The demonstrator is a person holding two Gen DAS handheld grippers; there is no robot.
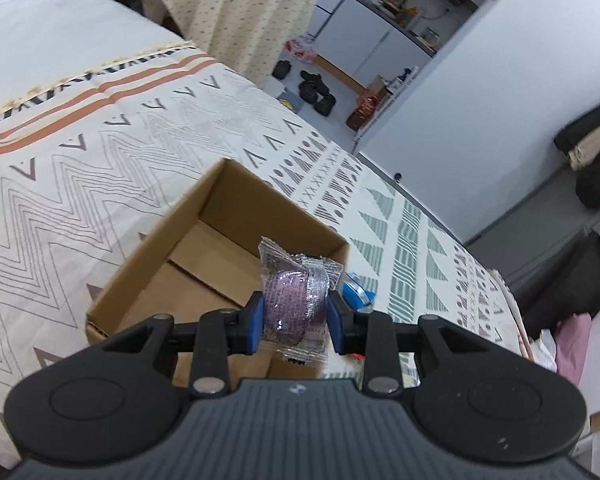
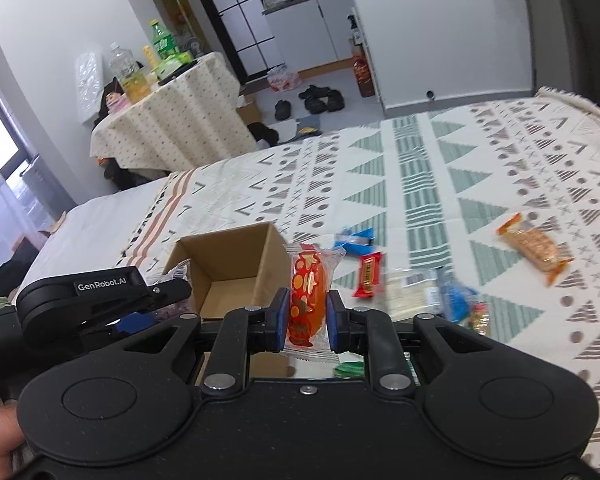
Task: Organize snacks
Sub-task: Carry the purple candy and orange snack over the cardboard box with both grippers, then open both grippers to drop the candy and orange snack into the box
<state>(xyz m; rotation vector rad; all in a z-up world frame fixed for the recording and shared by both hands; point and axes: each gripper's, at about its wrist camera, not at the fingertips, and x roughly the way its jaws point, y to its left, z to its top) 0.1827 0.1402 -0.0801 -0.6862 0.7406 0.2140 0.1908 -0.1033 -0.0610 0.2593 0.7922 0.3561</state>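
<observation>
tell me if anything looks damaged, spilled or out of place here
Nothing looks damaged or spilled. The brown cardboard box sits upright and open, apparently empty. Several wrapped snacks still lie loose on the patterned cloth, such as the orange-wrapped biscuit off alone to the right.

Patterned bedspread (image 1: 148, 128), draped side table (image 2: 180, 120), white walls (image 1: 480, 80)

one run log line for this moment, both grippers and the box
left gripper: shut on purple snack | right gripper: shut on orange snack | box: open, looks empty | more snacks loose on cloth
</observation>
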